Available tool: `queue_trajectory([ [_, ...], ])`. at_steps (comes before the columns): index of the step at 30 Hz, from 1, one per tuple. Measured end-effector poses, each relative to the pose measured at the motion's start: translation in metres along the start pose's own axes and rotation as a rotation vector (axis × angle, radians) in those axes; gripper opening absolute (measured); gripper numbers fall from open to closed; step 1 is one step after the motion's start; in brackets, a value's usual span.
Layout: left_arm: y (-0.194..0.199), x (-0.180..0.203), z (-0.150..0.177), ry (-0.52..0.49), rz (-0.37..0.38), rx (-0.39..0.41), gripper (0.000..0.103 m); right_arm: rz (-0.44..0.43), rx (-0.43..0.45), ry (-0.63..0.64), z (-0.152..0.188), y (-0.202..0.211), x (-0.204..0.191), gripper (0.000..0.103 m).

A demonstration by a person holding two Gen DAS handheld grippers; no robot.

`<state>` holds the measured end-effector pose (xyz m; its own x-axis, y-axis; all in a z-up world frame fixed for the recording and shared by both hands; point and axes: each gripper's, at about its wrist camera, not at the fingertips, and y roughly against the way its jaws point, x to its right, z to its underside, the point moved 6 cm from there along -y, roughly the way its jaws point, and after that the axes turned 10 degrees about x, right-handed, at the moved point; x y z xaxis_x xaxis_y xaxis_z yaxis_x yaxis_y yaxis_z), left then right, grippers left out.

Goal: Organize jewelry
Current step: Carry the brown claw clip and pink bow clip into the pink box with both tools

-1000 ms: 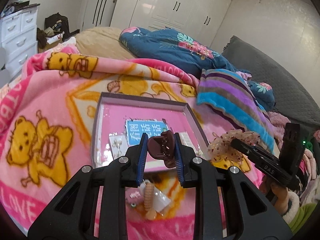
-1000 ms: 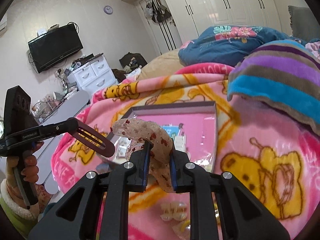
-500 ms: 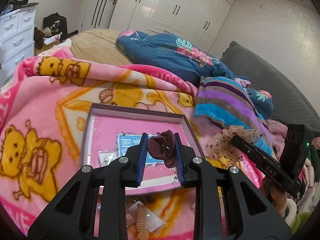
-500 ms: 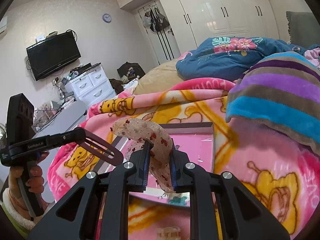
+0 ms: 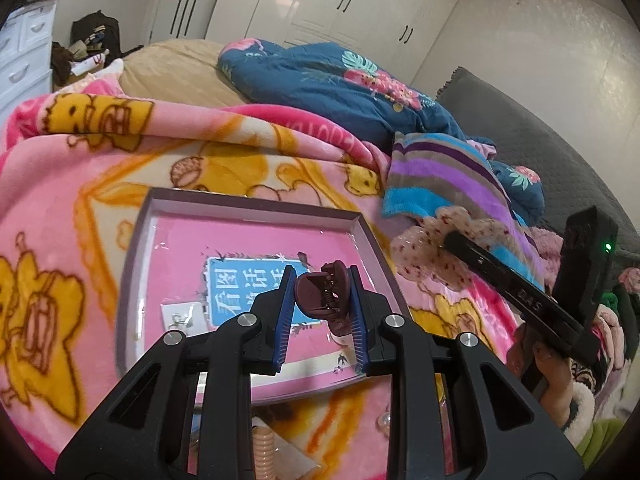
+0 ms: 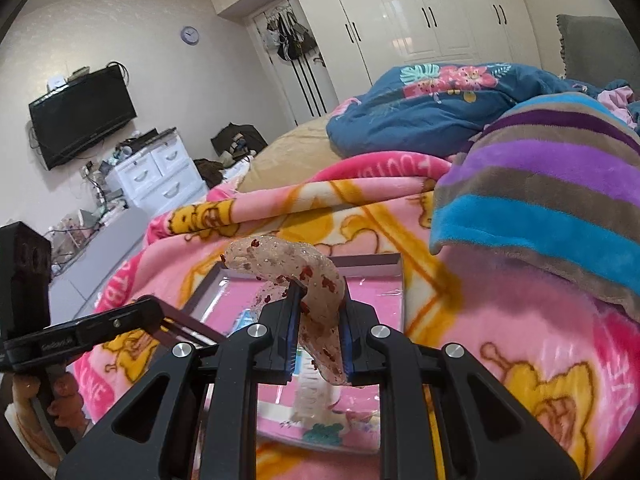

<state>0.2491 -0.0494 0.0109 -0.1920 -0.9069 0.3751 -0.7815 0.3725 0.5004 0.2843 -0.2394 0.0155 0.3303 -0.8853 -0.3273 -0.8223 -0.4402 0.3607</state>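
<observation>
Hair claw (image 5: 322, 294) in left gripper (image 5: 320, 314)

A dark maroon claw clip (image 5: 322, 295) hangs above the shallow pink-lined box (image 5: 256, 204) on the bed; a sheer red-speckled scrunchie (image 6: 316, 300) droops over the same box
</observation>
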Motion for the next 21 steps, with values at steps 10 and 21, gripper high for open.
queue_trajectory([
  [10, -0.027, -0.002, 0.017, 0.026, 0.041, -0.057, 0.017, 0.033, -0.07, -0.023, 0.019, -0.034, 0.018, 0.016],
  [21, -0.043, -0.013, 0.032, 0.062, 0.052, -0.105, 0.018, 0.048, -0.138, -0.047, 0.038, -0.059, 0.026, 0.018],
])
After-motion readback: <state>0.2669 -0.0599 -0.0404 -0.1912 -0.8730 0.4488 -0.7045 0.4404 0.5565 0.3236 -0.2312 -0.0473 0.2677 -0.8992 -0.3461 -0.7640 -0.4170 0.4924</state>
